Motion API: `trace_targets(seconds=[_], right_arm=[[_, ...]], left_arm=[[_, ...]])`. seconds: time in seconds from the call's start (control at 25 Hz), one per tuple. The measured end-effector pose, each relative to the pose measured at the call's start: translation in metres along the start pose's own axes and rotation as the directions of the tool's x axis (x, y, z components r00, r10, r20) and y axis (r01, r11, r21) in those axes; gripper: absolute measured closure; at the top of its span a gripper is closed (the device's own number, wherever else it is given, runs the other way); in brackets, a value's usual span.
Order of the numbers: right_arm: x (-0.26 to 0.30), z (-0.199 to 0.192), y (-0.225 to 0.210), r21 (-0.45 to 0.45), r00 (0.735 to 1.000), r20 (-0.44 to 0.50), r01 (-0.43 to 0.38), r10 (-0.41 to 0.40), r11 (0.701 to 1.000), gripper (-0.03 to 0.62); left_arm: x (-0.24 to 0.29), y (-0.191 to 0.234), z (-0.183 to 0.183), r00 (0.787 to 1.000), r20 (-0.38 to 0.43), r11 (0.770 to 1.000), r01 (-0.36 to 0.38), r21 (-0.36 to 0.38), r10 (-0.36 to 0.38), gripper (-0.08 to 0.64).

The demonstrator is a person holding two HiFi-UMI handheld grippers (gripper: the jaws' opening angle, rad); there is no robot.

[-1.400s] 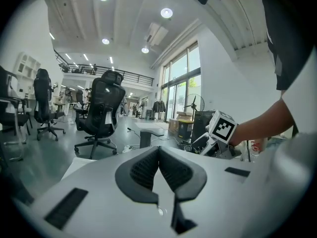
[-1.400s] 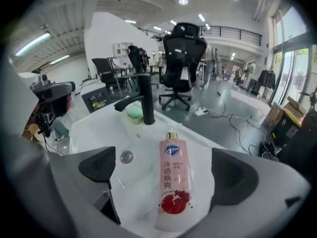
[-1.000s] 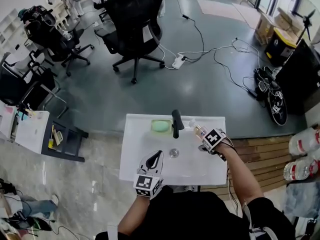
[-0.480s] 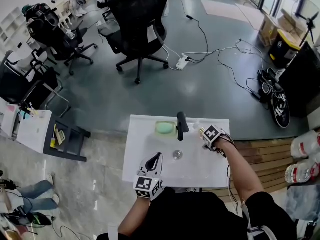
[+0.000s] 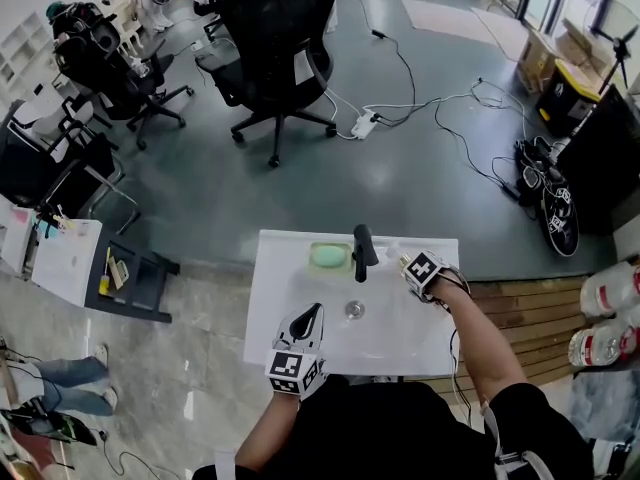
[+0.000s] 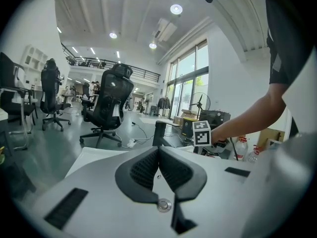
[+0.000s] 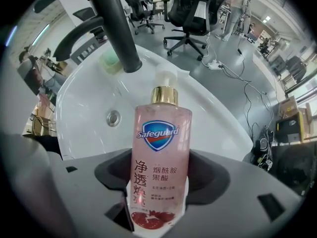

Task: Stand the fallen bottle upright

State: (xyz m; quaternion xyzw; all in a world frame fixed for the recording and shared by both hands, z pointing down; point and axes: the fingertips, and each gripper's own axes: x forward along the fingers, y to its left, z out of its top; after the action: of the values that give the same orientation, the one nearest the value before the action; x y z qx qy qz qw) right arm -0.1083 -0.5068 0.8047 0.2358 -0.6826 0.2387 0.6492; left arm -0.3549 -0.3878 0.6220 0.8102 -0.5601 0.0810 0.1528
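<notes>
Left edge: white side table (image 5: 62,260) with small bits on it, well apart from the work area. Black office chair (image 5: 272,43) is up top on the grey floor. A power strip (image 5: 361,124) and cables lie just right of its base.

Left gripper (image 5: 316,312): over the near-left part of the white sink (image 5: 285,278), aimed at the back edge, slightly nose-down. Fingers fully together, pad on pad, nothing between them. Its own view shows the faucet and the right gripper's marker cube ahead.

On the sink, left to right: green soap bar (image 5: 329,256) on the back ledge, black faucet (image 5: 361,249) just beside it, drain (image 5: 354,309) mid-basin in front of the faucet.

Bottle (image 7: 159,128): pink Safeguard hand wash, gold collar, white pump. It lies on its side, label up, on the back-right ledge of the sink, just right of the faucet. Pump end points toward the faucet base. Not upright yet.

Right gripper (image 7: 159,171): over the bottle, pointing down. Jaws have just been closing. The bottle body sits between them and both pads are on its sides, low on the label near the base. In the head view the marker cube covers most of the bottle.

Right of the sink: wooden pallet (image 5: 515,303), then big water jugs (image 5: 603,286) at the frame edge.
</notes>
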Motion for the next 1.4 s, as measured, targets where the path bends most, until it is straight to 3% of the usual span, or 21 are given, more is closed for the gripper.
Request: trace_targets(seconds=[0.6,0.8,1.0,1.16,1.24,1.4], right_arm=[[-0.016,-0.002,-0.003,0.001,0.99,0.137,0.018,-0.018,1.0,0.285],[-0.04,-0.011,-0.01,0.035,0.962,0.264,0.057,-0.065,0.998,0.285],[-0.064,-0.029,-0.014,0.108,0.926,0.369,0.046,-0.083,0.993,0.282],[-0.087,-0.037,-0.02,0.158,0.866,0.489,0.026,-0.102,0.987,0.279],[-0.104,-0.036,-0.023,0.18,0.808,0.578,0.011,-0.115,0.984,0.279],[-0.129,-0.034,-0.025,0.208,0.666,0.737,-0.056,-0.118,0.977,0.279]], left_arm=[[-0.004,-0.013,0.002,1.0,0.013,1.0,0.015,-0.024,-0.015,0.541],[-0.007,-0.018,0.001,1.0,0.006,1.0,0.018,-0.008,-0.017,0.541],[-0.004,-0.025,0.006,1.0,0.004,1.0,0.028,0.007,-0.028,0.541],[0.002,-0.038,0.007,0.998,-0.004,0.998,0.058,0.021,-0.058,0.541],[0.006,-0.045,0.007,0.997,-0.011,0.997,0.072,0.029,-0.072,0.541],[0.013,-0.056,0.007,0.995,-0.02,0.995,0.094,0.04,-0.093,0.541]])
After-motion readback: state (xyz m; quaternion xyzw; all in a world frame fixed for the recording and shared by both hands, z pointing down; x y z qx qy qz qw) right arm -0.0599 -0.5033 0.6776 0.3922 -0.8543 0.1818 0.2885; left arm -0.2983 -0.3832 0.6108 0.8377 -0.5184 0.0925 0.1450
